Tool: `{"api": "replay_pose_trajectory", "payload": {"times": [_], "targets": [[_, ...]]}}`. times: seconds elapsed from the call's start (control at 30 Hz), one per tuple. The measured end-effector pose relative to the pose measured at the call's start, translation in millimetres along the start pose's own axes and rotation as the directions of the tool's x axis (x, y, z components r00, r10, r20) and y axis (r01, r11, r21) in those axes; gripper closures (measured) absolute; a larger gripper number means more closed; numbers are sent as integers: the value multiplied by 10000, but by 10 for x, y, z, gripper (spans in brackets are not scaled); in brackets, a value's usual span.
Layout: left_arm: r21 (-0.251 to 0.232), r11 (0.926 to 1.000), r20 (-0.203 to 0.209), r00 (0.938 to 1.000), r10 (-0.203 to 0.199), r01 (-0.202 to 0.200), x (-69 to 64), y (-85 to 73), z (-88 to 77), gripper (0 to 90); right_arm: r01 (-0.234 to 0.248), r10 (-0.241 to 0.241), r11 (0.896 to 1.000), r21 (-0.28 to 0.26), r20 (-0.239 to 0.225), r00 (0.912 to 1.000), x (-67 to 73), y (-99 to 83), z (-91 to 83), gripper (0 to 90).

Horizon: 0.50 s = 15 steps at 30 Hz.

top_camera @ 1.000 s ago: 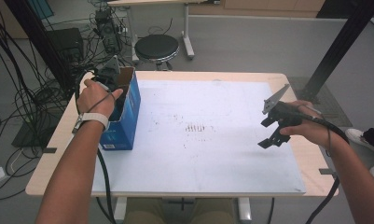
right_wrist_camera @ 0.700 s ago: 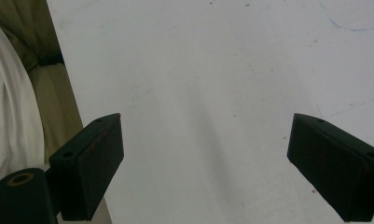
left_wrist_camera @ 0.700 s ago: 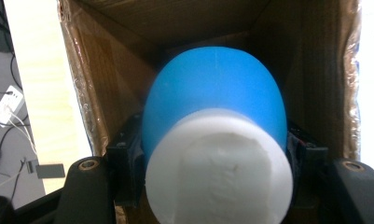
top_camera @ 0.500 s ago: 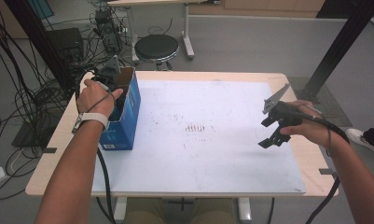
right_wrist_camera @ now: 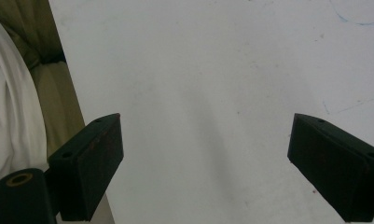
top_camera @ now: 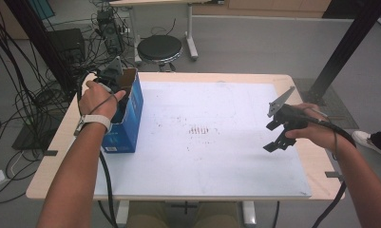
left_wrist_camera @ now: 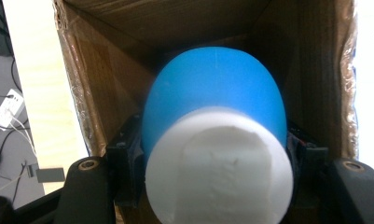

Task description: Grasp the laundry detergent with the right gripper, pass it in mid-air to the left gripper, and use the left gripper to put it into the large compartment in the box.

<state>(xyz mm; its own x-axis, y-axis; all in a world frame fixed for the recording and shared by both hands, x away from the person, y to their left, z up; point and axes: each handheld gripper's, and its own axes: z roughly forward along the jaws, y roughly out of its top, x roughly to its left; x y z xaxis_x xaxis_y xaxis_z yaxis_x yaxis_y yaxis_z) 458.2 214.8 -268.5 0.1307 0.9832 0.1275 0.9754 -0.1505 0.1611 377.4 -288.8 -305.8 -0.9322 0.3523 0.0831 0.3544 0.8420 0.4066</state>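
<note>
1. The left hand-held gripper (top_camera: pixel 116 97) sits at the open top of a blue-sided brown cardboard box (top_camera: pixel 126 124) near the bench's (top_camera: pixel 216 76) far left corner.
2. Its jaws clamp a blue ball-shaped object with a white round end (left_wrist_camera: pixel 215 140) — held down inside the box.
3. The right hand-held gripper (top_camera: pixel 275 137) hangs over the white sheet (top_camera: pixel 212 156) by the bench's right edge — jaws spread wide, nothing between them.

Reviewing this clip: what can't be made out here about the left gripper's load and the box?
- Blue and white object: left gripper view, too close; its white end hides its body, so its identity is unclear.
- Box floor: left gripper view, blocked by that object.
- Left gripper jaws: high view, hidden by the hand and box wall.
- Box print: high view, too small.
- Right gripper: open, empty.
</note>
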Motion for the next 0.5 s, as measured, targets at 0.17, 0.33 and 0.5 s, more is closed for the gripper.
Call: {"api": "replay_pose_trajectory", "payload": {"times": [0.17,0.33,0.5], "targets": [[7,10000,35,10000,-19,19,8,8,2,370,3,-3,10000,99,-62,10000,-6,-5,22,105],[-49,10000,121,9999,-77,77,14,6,-1,362,-27,27,9999,104,-53,10000,-5,-10,19,105],[-109,9999,129,9999,-5,6,30,1,-16,284,-6,6,9999,112,-63,10000,4,-2,21,105]]}}
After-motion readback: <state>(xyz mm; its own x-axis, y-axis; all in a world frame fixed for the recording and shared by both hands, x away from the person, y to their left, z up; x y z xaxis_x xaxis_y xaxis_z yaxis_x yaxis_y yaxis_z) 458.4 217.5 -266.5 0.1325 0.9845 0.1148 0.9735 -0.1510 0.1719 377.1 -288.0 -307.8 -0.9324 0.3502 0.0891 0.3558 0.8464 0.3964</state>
